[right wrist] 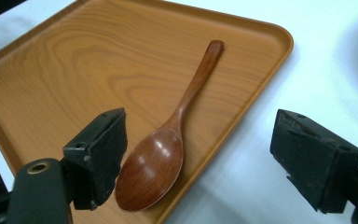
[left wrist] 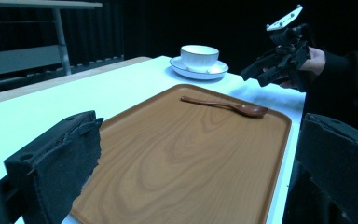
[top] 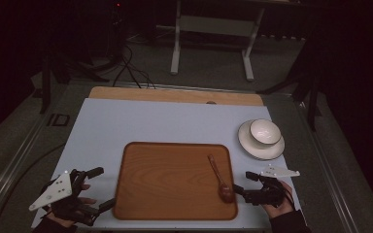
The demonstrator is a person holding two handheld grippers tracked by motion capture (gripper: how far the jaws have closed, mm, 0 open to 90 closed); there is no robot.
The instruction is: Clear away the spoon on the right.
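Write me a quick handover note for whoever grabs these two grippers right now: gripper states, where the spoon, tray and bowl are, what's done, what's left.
Right gripper: open, jaws either side of the wooden spoon bowl end, not gripping.
Left gripper: open, holding nothing, at the tray near left corner.
Spoon lies in the tray along its right side.
White bowl sits on its plate, on the table beyond the tray's right corner.
Done: approach to spoon. Left: probably closing on it and lifting.

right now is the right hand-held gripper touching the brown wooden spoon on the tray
Cannot tell. In the right gripper view the open right hand-held gripper has one jaw right against the brown wooden spoon bowl, with no plain gap or contact.
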